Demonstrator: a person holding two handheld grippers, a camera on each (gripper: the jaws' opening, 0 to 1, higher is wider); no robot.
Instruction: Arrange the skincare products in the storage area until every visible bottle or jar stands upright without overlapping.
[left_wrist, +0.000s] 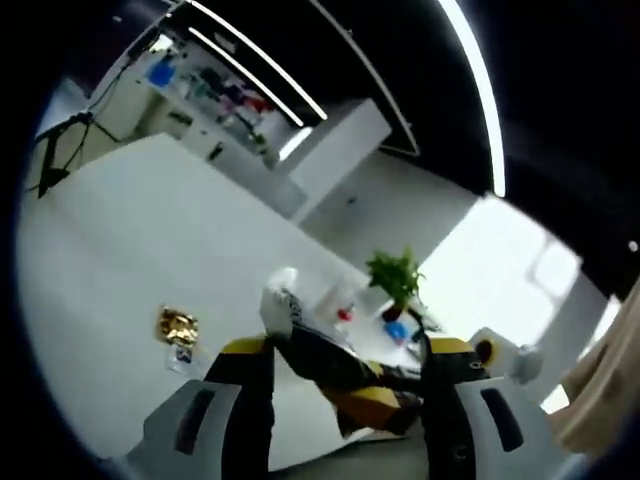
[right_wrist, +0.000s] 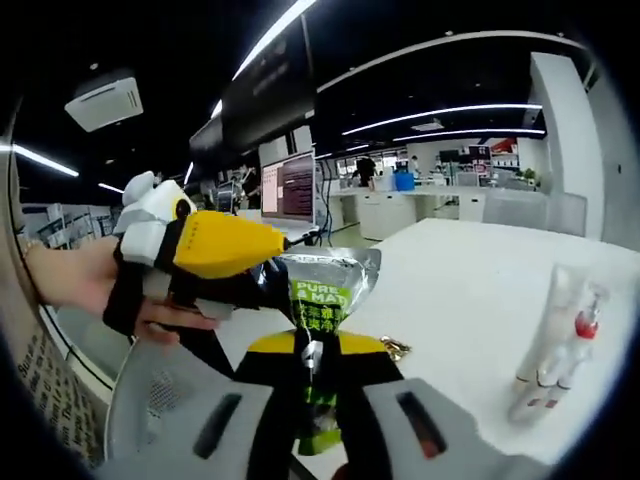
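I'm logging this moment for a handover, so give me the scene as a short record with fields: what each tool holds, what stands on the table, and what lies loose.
right tool: shut on the silver foil sachet with green label
left tool: cannot tell whether shut
other tool in right gripper view: yellow-and-white tool, held by a hand, touching the sachet
upright: clear tube with red pump on white table
loose: small gold packet

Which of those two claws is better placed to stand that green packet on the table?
Probably the right gripper: its jaws are shut on the packet, above the table. The left gripper only touches its top.
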